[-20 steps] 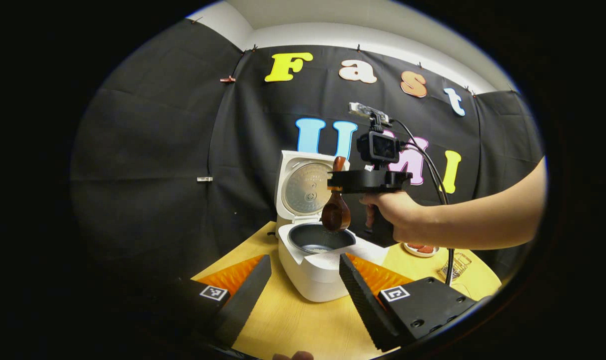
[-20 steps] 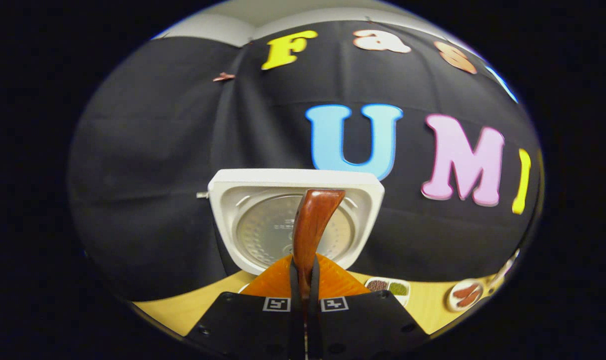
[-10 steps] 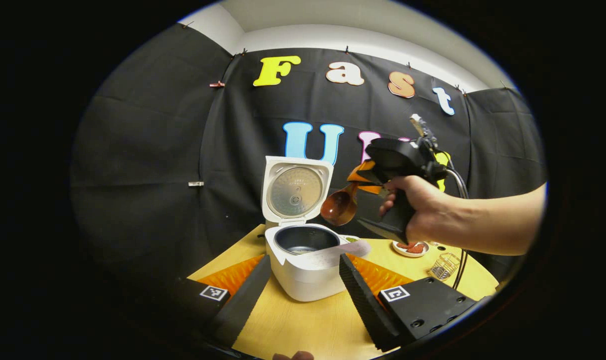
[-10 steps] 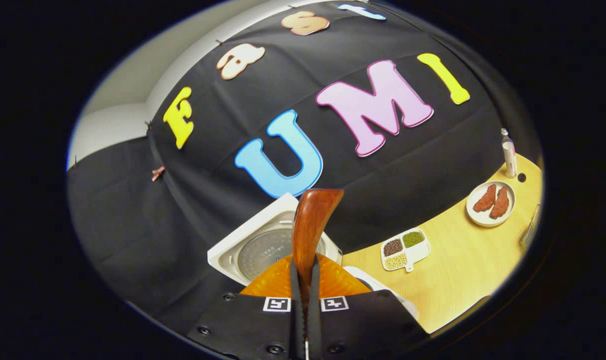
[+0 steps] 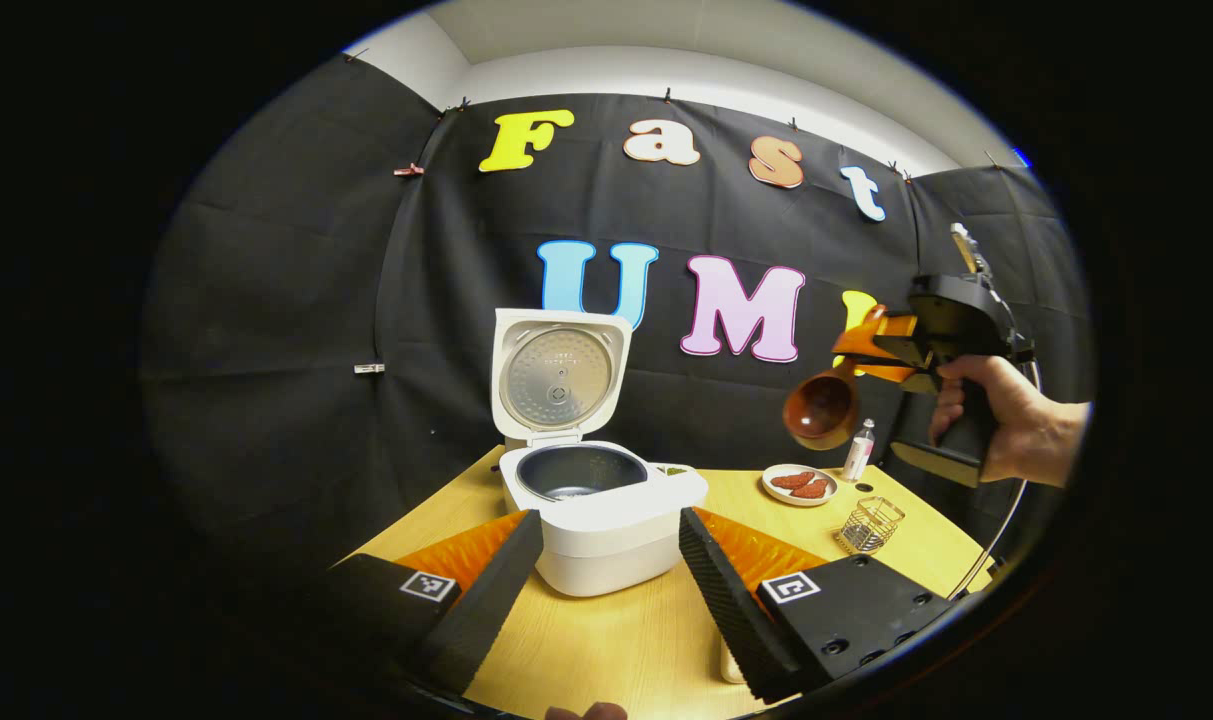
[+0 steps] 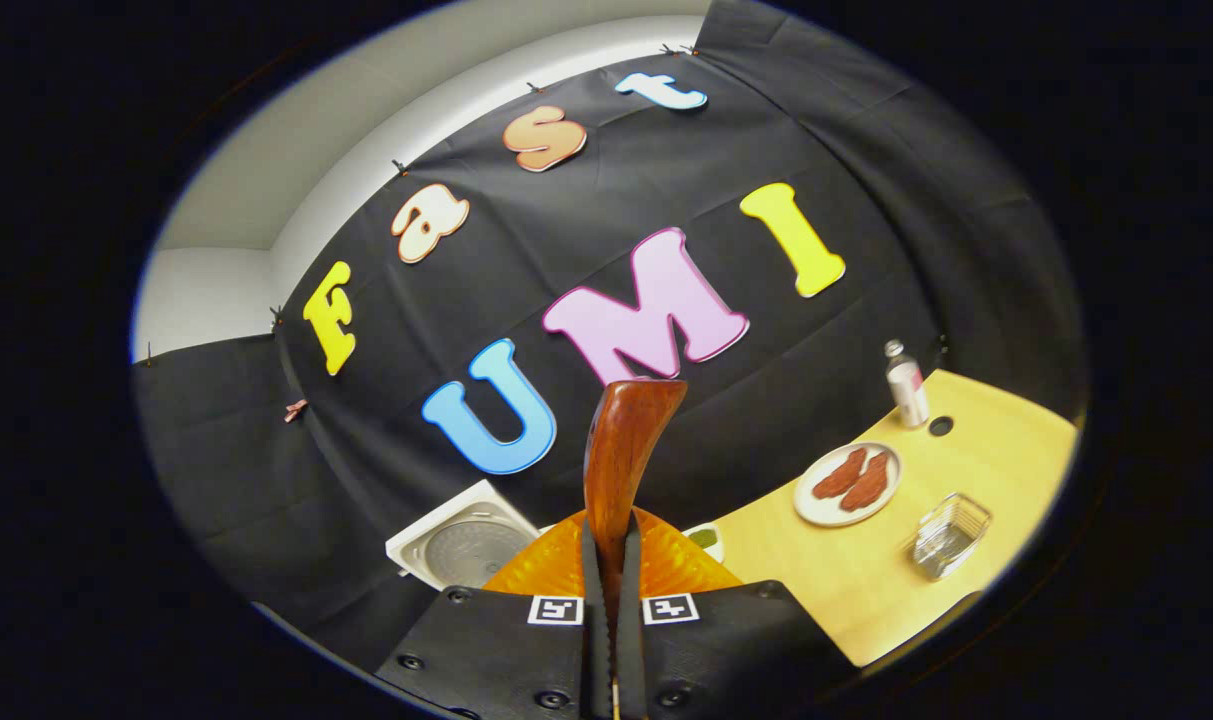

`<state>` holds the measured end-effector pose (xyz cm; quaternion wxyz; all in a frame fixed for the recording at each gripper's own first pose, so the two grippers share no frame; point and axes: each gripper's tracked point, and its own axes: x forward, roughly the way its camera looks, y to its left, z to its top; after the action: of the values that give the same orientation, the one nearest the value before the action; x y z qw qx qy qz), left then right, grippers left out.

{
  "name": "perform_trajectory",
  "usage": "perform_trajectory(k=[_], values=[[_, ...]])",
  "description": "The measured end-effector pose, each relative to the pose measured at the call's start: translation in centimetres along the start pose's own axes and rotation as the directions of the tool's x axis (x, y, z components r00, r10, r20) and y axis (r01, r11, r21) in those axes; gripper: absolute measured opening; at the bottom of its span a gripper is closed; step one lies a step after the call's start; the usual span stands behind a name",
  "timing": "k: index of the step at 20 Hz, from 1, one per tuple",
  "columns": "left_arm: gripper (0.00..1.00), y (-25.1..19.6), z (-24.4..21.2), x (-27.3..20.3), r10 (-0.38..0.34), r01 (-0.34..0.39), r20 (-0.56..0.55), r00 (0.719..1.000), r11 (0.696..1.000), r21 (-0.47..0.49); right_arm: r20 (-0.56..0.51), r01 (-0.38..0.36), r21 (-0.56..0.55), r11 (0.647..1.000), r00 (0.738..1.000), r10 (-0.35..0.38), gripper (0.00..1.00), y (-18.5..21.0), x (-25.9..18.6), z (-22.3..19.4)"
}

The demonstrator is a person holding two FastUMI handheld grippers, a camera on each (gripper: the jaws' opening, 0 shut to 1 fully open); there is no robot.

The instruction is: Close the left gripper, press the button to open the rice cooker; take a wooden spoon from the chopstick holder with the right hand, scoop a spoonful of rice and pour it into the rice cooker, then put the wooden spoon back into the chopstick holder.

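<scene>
The white rice cooker [image 5: 606, 515] stands open on the wooden table, its lid [image 5: 559, 373] upright and its dark pot showing. My left gripper [image 5: 606, 585] hovers in front of it, open, with nothing between its fingers. To the right, a hand [image 5: 1011, 430] holds my right gripper [image 5: 871, 345] high above the table, shut on the wooden spoon [image 5: 823, 408], whose bowl points left and down. In the right gripper view the spoon handle [image 6: 626, 450] rises from between the shut fingers of that gripper [image 6: 611, 595]. The wire chopstick holder [image 5: 868, 524] [image 6: 951, 535] sits below and to the right.
A plate of red food [image 5: 798, 484] [image 6: 848, 482] and a small bottle [image 5: 859, 450] [image 6: 906, 383] stand behind the holder. A divided dish of grains [image 6: 704, 537] lies beside the cooker lid [image 6: 461, 545]. The table edge [image 6: 926, 620] runs close on the right.
The right gripper has carried the spoon from above the cooker's pot off to the right and turned toward the holder side. The left gripper stayed open, shifting slightly.
</scene>
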<state>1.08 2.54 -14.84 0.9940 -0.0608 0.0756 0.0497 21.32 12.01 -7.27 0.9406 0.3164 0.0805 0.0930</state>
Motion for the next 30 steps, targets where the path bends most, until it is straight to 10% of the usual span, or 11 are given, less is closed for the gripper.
perform_trajectory(k=[15,30], values=[[0.95,-5.2,-0.8,2.2,0.033,-0.03,-0.06,0.998,0.998,0.047,0.008,0.25,-0.198,0.948,0.967,-0.254,0.07,-26.2,1.7,3.3],[0.95,-7.5,-1.1,3.1,0.09,-0.085,-0.097,0.991,0.995,0.052,-0.171,0.218,-0.254,0.942,0.949,-0.266,0.12,-32.5,5.1,-6.9]])
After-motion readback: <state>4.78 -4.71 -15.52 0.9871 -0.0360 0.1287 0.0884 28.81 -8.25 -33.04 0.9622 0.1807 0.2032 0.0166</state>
